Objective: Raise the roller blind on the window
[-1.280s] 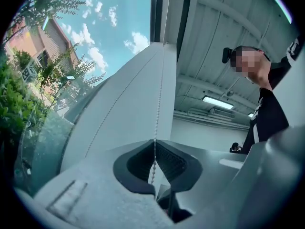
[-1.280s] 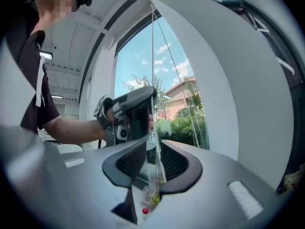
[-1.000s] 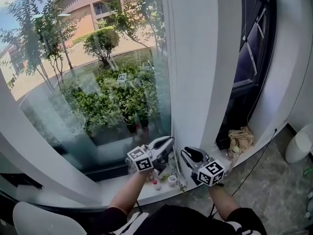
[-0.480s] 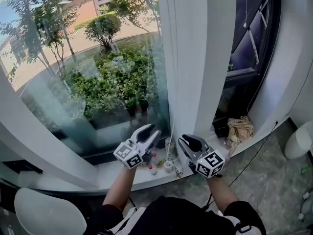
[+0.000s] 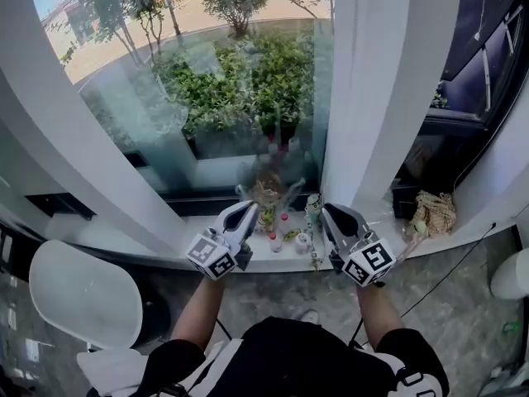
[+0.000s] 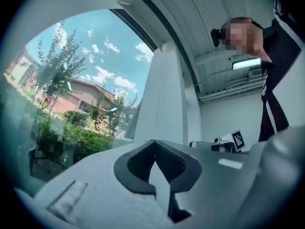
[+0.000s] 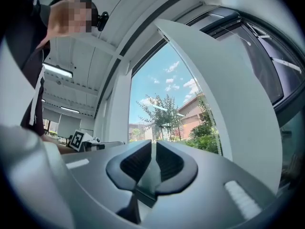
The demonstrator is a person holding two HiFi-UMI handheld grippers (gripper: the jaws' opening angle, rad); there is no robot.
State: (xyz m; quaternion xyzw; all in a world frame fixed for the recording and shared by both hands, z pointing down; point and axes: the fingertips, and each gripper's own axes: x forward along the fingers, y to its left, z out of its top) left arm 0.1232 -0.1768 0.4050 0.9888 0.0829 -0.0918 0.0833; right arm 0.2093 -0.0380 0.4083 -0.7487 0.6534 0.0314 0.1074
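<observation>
A sunlit garden shows through the tall glass window [image 5: 223,81] at 12 o'clock; its roller blind cannot be made out. The grey left gripper [image 5: 245,211] has its jaws closed on nothing. The grey right gripper [image 5: 331,213] has jaws that have just been closing to a thin slit, with nothing between them. Small bottles [image 5: 281,231] stand between the two grippers on the white window sill [image 5: 273,263].

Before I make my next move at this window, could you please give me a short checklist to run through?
1. Left gripper free: ok; jaws together, nothing between them.
2. Right gripper holding the cord: not ok; its jaws have just been closing to a thin slit, and nothing shows between them.
3. Cord located: cannot tell; no view shows it clearly.
4. Glass uncovered: ok; no blind fabric hangs over it in any view.
5. Sill clear ahead: not ok; small bottles stand on it just beyond both grippers.
</observation>
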